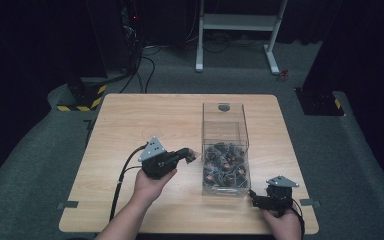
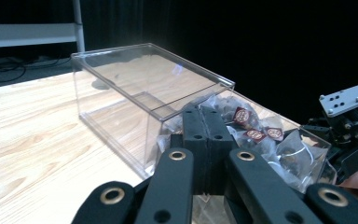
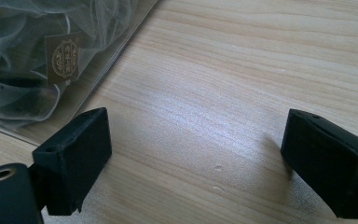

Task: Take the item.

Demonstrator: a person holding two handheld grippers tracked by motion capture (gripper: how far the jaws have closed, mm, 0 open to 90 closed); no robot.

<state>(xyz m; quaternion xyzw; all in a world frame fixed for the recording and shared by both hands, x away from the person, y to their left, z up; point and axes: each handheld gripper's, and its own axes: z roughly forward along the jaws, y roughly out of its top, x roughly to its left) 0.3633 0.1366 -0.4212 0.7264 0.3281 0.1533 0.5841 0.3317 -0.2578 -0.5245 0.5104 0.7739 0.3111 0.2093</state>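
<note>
Sachets [image 1: 225, 162] fill the near half of a clear box [image 1: 224, 120] at the table's [image 1: 130, 125] three o'clock. Our left hand-held gripper [image 1: 194, 157], at the box's nine o'clock, is pressed together; our right hand-held gripper [image 3: 193, 154], spread, reveals a label [image 3: 62, 58].

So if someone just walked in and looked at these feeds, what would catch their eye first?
Probably the clear plastic box right of centre on the wooden table, its near half heaped with mesh sachets bearing small dark labels, its far half bare. Next, the left gripper, shut and held beside the box's left wall. Last, the right gripper low at the box's near right corner, its fingers wide apart over bare wood.
</note>
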